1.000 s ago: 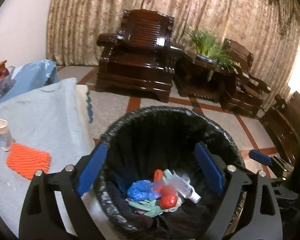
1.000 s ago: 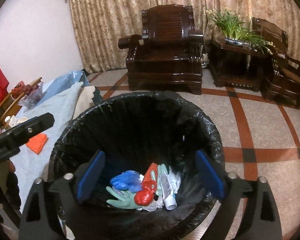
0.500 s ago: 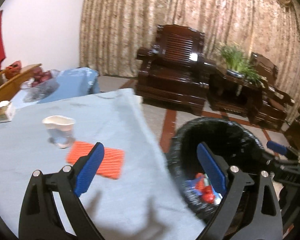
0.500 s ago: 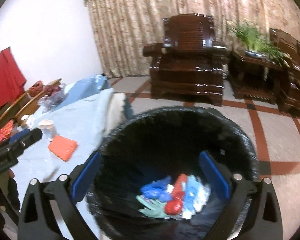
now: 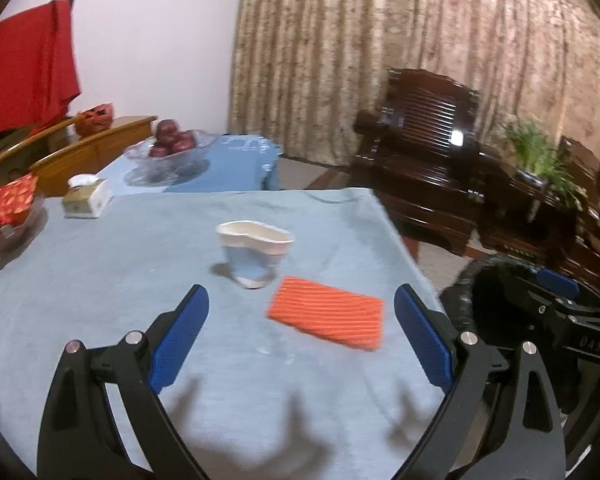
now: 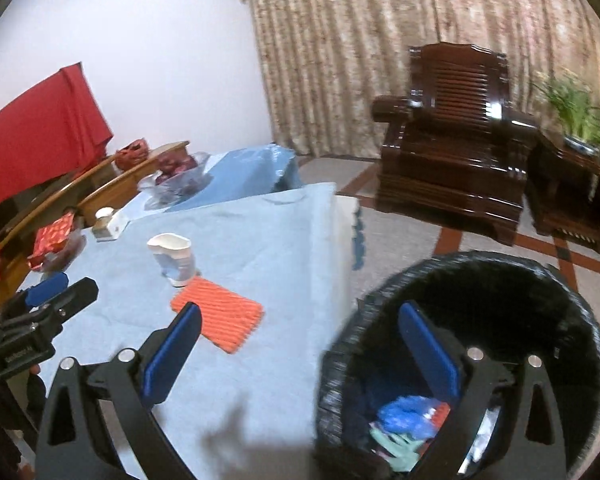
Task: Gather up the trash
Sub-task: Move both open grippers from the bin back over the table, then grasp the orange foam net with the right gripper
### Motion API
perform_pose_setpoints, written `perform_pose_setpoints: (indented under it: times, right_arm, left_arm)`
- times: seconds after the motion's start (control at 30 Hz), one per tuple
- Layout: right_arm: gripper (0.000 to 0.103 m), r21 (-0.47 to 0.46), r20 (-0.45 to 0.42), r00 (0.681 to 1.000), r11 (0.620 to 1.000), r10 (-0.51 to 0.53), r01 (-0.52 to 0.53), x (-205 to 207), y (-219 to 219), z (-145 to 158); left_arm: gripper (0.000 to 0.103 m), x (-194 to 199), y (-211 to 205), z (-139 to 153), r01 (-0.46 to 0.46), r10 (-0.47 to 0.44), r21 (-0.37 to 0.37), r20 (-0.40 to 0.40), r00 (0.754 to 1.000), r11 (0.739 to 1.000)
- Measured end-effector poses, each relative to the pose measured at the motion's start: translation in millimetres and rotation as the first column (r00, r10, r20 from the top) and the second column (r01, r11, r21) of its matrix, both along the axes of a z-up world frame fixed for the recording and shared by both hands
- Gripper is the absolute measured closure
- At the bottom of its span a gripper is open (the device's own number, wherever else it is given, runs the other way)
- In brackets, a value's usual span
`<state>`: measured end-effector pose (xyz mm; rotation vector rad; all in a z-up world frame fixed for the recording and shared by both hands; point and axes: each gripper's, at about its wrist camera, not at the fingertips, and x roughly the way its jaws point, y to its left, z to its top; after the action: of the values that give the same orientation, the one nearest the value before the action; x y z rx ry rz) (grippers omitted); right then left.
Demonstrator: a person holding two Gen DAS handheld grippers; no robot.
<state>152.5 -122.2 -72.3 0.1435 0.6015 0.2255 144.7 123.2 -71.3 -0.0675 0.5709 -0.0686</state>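
Orange ribbed foam sleeve (image 5: 326,323) lies flat on the blue tablecloth (image 5: 100,300), near the table's edge, just beside a crumpled white paper cup (image 5: 254,254) that stands upright. Left gripper (image 5: 300,338) hovers over the cloth, jaws spread wide, empty, sleeve between its fingers in view. Right gripper (image 6: 300,354) also spread and empty, straddling table edge and black-lined trash bin (image 6: 540,280). Bin sits on the floor beside the table, holding blue, red and green scraps (image 6: 404,420). Glass fruit bowl (image 5: 168,150), tissue box (image 5: 85,200), red packet (image 5: 6,204) at far side. Dark wooden armchair (image 6: 456,128) beyond.
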Motion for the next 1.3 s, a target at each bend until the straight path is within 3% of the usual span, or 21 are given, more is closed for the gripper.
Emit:
perform_pose_setpoints:
  times: [0.47,1.0,1.17,1.3]
  right_arm:
    - [0.006,-0.031,-0.06,0.994,0.995,0.09,-0.092,47.9,76.3,-43.0]
    - [0.008,-0.062,-0.226,0.969,0.991,0.103,-0.12,104.8,111.3,-96.1]
    - [0.018,-0.074,-0.262,0.958,0.988,0.115,-0.139,106.1,115.4,-106.5]
    - [0.04,-0.072,-0.257,0.955,0.982,0.149,-0.173,104.4,120.2,-105.9]
  left_arm:
    - [0.012,11.1,68.5,-31.7,-0.147,0.149,0.036,-0.039,0.988,0.988]
    - [0.012,23.2,87.7,-56.6,-0.175,0.177,0.031,-0.09,0.98,0.984]
    - [0.012,28.7,90.5,-61.3,-0.178,0.18,0.032,-0.099,0.979,0.984]
    - [0.012,32.0,90.4,-63.7,-0.178,0.18,0.03,-0.108,0.978,0.984]
